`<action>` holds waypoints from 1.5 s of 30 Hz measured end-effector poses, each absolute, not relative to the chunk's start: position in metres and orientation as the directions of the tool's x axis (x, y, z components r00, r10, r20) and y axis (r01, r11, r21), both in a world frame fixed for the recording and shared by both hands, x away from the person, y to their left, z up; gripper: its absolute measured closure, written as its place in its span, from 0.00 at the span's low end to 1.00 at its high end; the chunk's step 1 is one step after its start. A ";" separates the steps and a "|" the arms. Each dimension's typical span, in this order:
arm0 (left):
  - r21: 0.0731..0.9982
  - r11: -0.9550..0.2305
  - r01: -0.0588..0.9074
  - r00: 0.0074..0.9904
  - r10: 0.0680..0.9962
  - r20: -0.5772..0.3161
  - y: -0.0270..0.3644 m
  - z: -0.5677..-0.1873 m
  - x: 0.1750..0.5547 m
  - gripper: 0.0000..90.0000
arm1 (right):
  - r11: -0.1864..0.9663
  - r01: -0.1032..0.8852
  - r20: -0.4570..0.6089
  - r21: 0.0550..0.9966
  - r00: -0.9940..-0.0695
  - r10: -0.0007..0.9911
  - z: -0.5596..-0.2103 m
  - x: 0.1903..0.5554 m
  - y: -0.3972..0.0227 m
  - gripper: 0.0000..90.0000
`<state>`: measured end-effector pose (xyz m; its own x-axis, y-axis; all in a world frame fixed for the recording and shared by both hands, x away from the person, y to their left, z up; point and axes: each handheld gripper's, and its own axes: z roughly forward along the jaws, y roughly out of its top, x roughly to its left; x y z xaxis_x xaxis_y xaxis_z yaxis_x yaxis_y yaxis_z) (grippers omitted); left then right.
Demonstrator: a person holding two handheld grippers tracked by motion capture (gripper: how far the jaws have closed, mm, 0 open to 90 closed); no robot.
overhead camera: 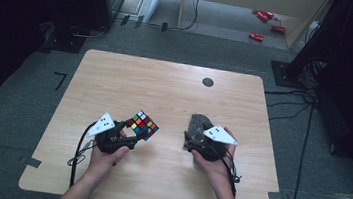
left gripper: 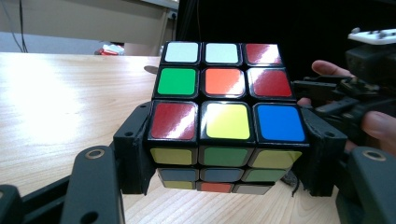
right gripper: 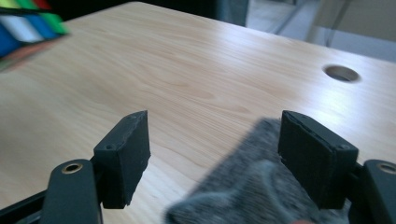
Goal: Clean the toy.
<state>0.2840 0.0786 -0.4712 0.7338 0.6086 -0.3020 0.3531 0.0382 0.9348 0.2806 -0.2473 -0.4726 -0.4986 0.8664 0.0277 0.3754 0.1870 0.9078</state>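
Clearly the puzzle cube [left gripper: 224,116] was already secured: the left gripper [left gripper: 224,163] held it just above the table [overhead camera: 175,94], its jaws clamped on two opposite faces near the bottom layer, with the stickered face turned up toward that gripper's camera. It looked like rigid, light plastic with glossy stickers, so flat pressure on opposite faces suited it, while a pinch across a single layer would probably let that layer twist or slip. The right gripper [right gripper: 215,154] had its jaws standing apart with nothing pressed between them; a grey cloth [right gripper: 252,186] lay under and partly between them on the table, right of the cube. Soft and limp, the cloth would likely bunch when pinched, and was best taken at a raised fold.
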 end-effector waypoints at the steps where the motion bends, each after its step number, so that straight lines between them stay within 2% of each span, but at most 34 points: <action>1: 0.935 0.038 0.353 0.734 0.608 -0.303 0.078 -0.471 0.284 0.38 | 0.198 0.360 0.024 0.912 -0.528 0.849 -0.471 0.278 -0.241 0.29; 9: 0.931 0.037 0.363 0.740 0.596 -0.312 0.074 -0.472 0.283 0.38 | 0.244 0.289 -0.003 0.926 -0.640 0.768 -0.469 0.266 -0.212 0.28; 13: 0.928 0.041 0.369 0.743 0.586 -0.322 0.072 -0.471 0.282 0.38 | 0.285 0.224 -0.050 0.932 -0.700 0.713 -0.469 0.257 -0.195 0.25; 18: 0.924 0.039 0.380 0.748 0.575 -0.332 0.066 -0.470 0.280 0.38 | 0.320 0.167 -0.102 0.933 -0.728 0.678 -0.470 0.249 -0.180 0.23; 30: 0.908 0.015 0.418 0.764 0.536 -0.360 0.047 -0.473 0.272 0.38 | 0.384 0.104 -0.201 0.917 -0.711 0.674 -0.478 0.242 -0.163 0.20; 33: 0.904 0.002 0.428 0.766 0.530 -0.364 0.044 -0.474 0.272 0.38 | 0.417 0.068 -0.265 0.906 -0.678 0.686 -0.480 0.239 -0.160 0.24; 38: 0.895 0.007 0.445 0.759 0.528 -0.382 0.044 -0.475 0.273 0.38 | 0.441 0.034 -0.322 0.897 -0.633 0.704 -0.479 0.236 -0.160 0.38; 45: 0.887 0.010 0.461 0.764 0.504 -0.402 0.046 -0.476 0.277 0.36 | 0.448 0.041 -0.324 0.893 -0.633 0.704 -0.479 0.236 -0.159 0.39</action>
